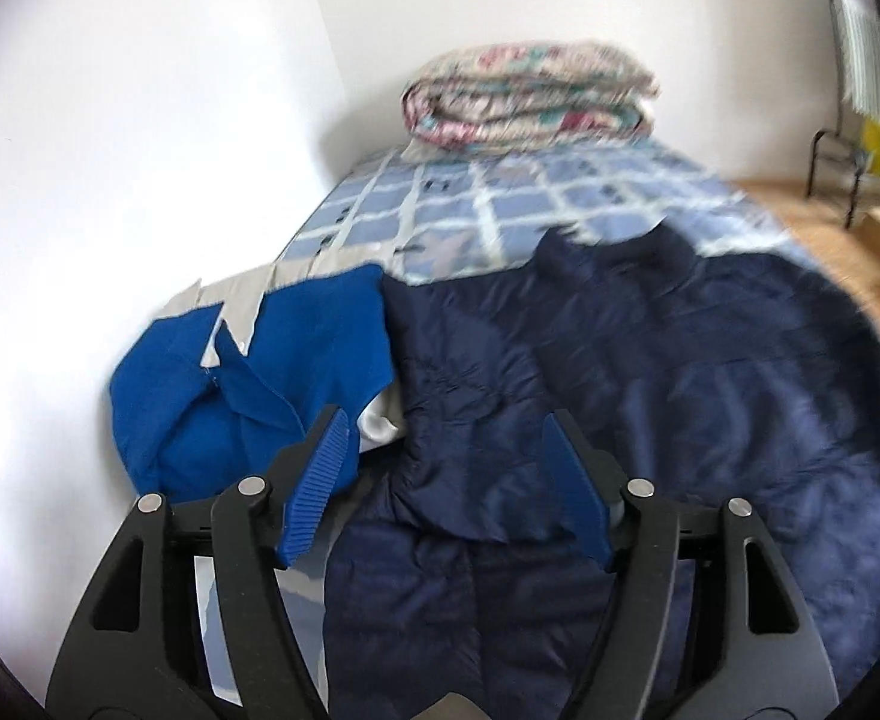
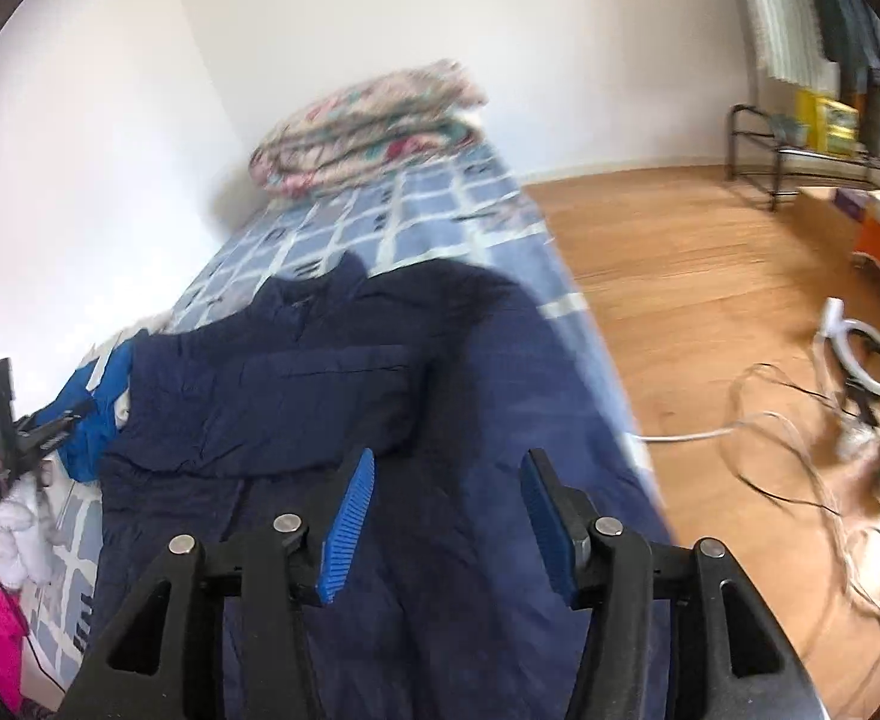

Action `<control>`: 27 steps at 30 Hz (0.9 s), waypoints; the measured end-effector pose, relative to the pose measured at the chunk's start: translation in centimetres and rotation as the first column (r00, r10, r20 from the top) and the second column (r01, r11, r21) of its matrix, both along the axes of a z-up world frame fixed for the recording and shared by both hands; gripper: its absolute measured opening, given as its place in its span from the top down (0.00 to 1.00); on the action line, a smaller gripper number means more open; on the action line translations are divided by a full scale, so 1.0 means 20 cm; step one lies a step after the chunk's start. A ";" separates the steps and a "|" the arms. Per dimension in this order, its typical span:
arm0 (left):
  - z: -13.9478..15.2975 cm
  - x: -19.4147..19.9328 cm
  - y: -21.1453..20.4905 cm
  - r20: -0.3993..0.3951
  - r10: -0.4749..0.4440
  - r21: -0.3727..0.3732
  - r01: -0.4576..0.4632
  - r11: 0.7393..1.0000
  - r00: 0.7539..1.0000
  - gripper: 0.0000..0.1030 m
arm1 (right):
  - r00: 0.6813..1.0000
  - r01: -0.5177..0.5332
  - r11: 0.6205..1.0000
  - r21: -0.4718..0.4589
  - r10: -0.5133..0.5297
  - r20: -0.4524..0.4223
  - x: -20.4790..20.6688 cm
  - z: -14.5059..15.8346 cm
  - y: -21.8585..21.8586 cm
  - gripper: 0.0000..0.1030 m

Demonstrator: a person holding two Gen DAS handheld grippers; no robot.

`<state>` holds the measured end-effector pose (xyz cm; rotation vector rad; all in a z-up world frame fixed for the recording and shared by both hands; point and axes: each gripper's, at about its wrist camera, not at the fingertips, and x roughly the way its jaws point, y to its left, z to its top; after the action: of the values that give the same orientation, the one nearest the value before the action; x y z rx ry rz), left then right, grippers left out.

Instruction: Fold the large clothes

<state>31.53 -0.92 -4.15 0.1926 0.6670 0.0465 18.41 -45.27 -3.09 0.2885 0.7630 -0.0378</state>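
A large dark navy padded jacket (image 1: pixel 649 360) lies spread on the bed, collar toward the far end; it also shows in the right wrist view (image 2: pixel 332 396). A bright blue garment (image 1: pixel 248 384) lies crumpled to its left by the wall, also in the right wrist view (image 2: pixel 101 414). My left gripper (image 1: pixel 442 420) is open and empty above the jacket's left part. My right gripper (image 2: pixel 448 462) is open and empty above the jacket's lower right part. The left gripper also shows at the left edge of the right wrist view (image 2: pixel 38 426).
The bed has a blue and white checked sheet (image 1: pixel 469 204). A folded floral quilt (image 1: pixel 529 96) lies at its far end. White wall runs along the left. Wooden floor (image 2: pixel 709 276) on the right holds a metal rack (image 2: pixel 799 150), cables and a white ring lamp (image 2: pixel 865 354).
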 end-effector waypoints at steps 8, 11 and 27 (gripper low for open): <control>0.30 -0.40 -0.03 0.013 -0.074 -0.175 0.076 0.982 0.997 0.24 | 0.984 0.160 0.987 -0.009 -0.161 -0.074 -0.63 -0.07 -0.21 0.43; 0.34 -0.56 -0.06 0.014 -0.106 -0.224 0.106 0.969 0.994 0.24 | 0.963 0.236 0.971 0.024 -0.231 -0.140 -0.82 -0.19 -0.30 0.42; 0.19 -0.77 -0.07 -0.042 -0.110 -0.286 0.094 0.954 0.993 0.23 | 0.849 0.506 0.786 0.355 -0.379 -0.369 -1.13 -0.76 -0.60 0.40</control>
<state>16.23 -2.27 -0.35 -0.0488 0.7122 -0.1543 -4.28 -57.21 -18.31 0.9186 0.9684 -0.3696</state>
